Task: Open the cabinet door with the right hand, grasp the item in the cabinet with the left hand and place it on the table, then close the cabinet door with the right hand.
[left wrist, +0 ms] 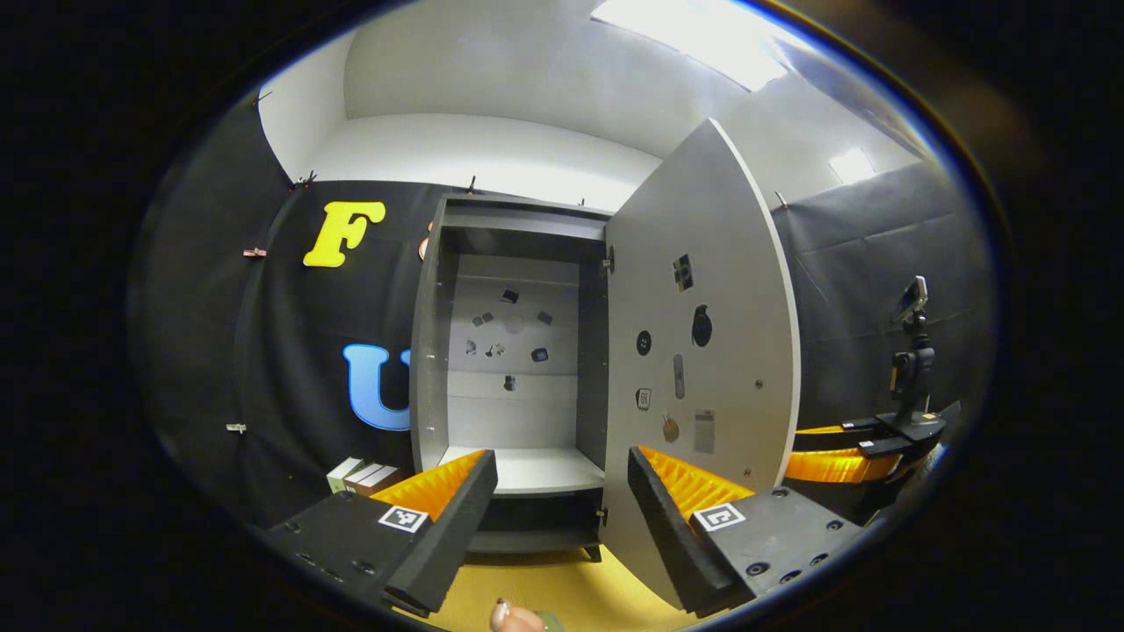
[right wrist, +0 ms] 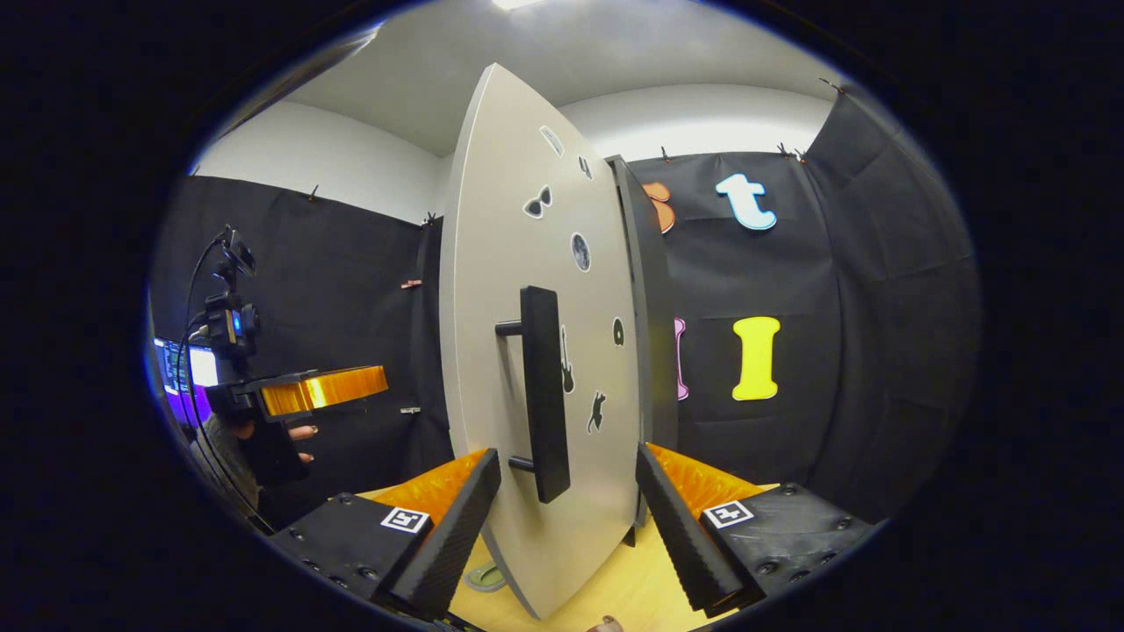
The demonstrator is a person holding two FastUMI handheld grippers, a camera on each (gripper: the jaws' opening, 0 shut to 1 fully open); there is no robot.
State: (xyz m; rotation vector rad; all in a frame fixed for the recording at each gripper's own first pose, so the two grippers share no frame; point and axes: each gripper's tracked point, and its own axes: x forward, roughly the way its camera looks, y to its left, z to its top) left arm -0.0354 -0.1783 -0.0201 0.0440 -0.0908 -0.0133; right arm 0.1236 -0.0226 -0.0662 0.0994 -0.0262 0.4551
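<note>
Left gripper view: left gripper (left wrist: 562, 518) was held with its fingers apart and nothing between them, facing the cabinet (left wrist: 509, 369). Cabinet door (left wrist: 702, 351) stood swung open at the right. No item could be made out on the shelf (left wrist: 536, 470).

Right gripper view: right gripper (right wrist: 566, 518) had its fingers spread on either side of the door's lower edge, below the handle (right wrist: 543, 395), gripping nothing. Tabletop (right wrist: 641, 588) lay below.

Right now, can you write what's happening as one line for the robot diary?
cabinet door: open | door handle: between open right gripper fingers, ungripped | left gripper: open, facing cabinet shelf | item: unseen
</note>
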